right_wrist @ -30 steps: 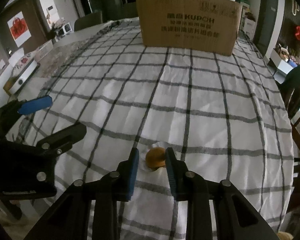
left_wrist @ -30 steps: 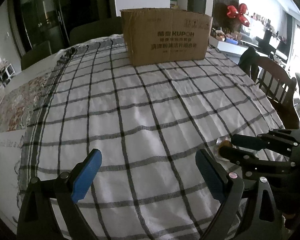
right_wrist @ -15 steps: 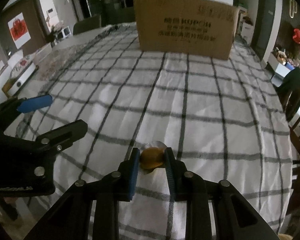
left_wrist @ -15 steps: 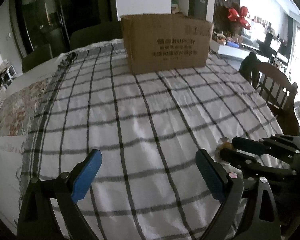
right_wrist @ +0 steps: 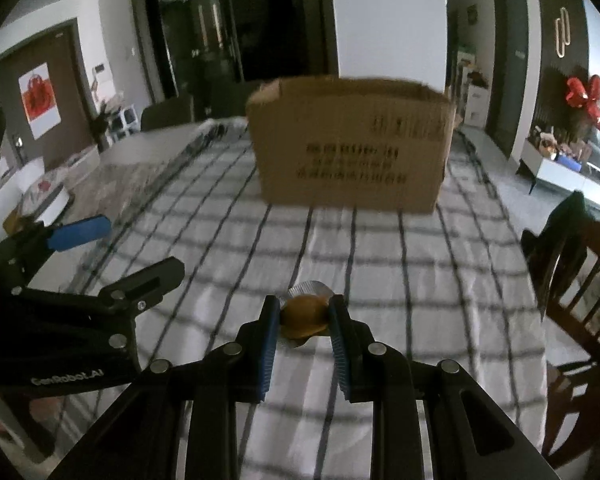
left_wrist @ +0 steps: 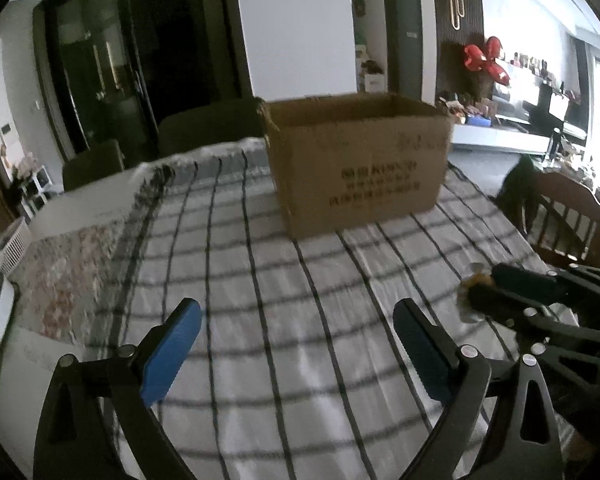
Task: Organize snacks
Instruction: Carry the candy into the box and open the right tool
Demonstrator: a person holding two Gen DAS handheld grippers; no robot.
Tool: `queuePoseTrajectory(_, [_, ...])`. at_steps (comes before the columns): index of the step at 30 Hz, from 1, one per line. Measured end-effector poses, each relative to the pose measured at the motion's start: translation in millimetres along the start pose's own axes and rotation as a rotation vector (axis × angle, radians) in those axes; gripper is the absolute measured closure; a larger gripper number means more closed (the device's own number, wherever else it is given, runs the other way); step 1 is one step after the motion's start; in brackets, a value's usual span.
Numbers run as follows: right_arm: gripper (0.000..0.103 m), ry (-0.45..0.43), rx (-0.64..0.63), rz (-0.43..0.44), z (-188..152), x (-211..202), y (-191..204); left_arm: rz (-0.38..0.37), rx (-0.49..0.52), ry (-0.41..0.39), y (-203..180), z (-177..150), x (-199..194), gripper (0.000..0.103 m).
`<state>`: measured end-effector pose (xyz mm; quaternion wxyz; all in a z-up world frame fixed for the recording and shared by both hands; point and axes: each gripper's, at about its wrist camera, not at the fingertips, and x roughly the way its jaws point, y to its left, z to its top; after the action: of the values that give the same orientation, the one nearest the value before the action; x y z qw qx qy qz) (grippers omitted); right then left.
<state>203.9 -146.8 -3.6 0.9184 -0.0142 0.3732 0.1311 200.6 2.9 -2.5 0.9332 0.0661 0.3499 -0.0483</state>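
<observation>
I see a white tablecloth [right_wrist: 420, 256] with dark checks covering the table, and a floral cloth [left_wrist: 60, 276] beside it at the left edge. A wooden chair [left_wrist: 564, 216] stands at the right side. Red bows [right_wrist: 586, 96] hang on the far wall (blurred, though unmistakably red).

Dim, motion-blurred fisheye views — window glare right.
</observation>
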Motion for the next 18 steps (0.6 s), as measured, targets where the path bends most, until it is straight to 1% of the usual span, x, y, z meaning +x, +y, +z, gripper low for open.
queuePoseTrajectory(4, [0.077, -0.051, 0.010, -0.018, 20, 1, -6, 0.018, 0.006, -0.037, 3, 20, 7, 0.002])
queuePoseTrajectory(8, [0.077, -0.095, 0.019, -0.031, 40, 6, -12, 0.027, -0.010, -0.054, 8, 38, 18, 0.000])
queuePoseTrajectory(18, [0.077, -0.227, 0.014, -0.065, 112, 20, -28, 0.050, -0.056, -0.109, 23, 87, 43, 0.000])
